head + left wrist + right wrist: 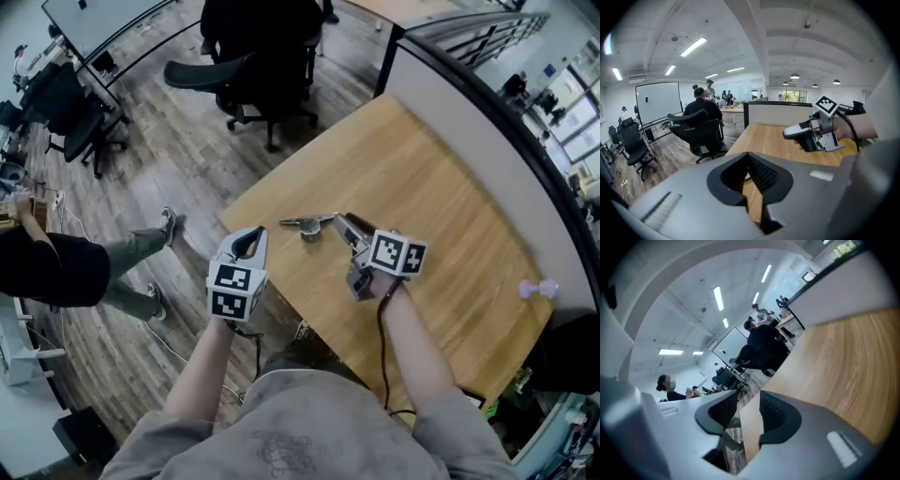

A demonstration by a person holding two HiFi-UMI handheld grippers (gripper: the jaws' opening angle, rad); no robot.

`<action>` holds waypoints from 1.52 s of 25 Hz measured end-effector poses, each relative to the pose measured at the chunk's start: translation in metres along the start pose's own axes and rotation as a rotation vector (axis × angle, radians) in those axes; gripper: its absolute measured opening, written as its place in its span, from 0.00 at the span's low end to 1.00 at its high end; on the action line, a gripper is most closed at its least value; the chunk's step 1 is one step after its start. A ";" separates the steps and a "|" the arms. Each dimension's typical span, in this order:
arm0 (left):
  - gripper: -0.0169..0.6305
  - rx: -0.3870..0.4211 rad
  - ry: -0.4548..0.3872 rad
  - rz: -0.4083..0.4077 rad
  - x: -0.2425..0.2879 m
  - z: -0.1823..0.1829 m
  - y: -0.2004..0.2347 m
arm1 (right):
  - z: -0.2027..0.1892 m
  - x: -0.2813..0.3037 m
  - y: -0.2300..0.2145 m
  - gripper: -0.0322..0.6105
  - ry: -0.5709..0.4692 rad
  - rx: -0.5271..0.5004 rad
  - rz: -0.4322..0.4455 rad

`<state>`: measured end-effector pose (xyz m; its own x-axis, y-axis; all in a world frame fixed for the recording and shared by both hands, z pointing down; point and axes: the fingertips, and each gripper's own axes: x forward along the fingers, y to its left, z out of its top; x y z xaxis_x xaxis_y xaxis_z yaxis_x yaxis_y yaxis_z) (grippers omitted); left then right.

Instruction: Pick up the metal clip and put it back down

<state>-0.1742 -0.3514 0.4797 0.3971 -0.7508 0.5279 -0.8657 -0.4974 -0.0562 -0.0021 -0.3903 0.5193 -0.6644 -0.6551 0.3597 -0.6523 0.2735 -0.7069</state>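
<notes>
The metal clip (307, 225) lies flat on the wooden table (431, 197), close to the table's left corner. My right gripper (339, 221) points at it from the right, and its tips reach the clip's nearer end. In the right gripper view its jaws (749, 401) stand apart with table and floor showing between the pads. A grey metal piece (730, 442) shows low in that gap, and the pads do not press on it. My left gripper (247, 242) hovers at the table's left edge, apart from the clip. Its tips (749, 157) meet with nothing held.
A black office chair (262, 66) stands on the wood floor beyond the table. A seated person (56, 267) is off to the left. A grey partition (487, 122) runs along the table's far right side. A small pale dumbbell-shaped object (538, 290) lies near the right edge.
</notes>
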 end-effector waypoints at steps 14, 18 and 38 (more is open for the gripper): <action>0.03 0.120 -0.325 -0.106 -0.085 0.142 -0.057 | 0.081 -0.155 0.146 0.11 -0.342 -0.469 0.035; 0.03 0.150 -0.410 -0.098 -0.110 0.167 -0.069 | 0.087 -0.199 0.168 0.11 -0.439 -0.504 0.018; 0.03 0.145 -0.422 -0.318 -0.128 0.159 -0.179 | 0.030 -0.320 0.172 0.07 -0.456 -0.618 -0.168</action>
<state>-0.0212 -0.2357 0.2872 0.7459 -0.6481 0.1536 -0.6442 -0.7606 -0.0811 0.1091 -0.1545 0.2648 -0.4111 -0.9101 0.0514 -0.9041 0.3999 -0.1504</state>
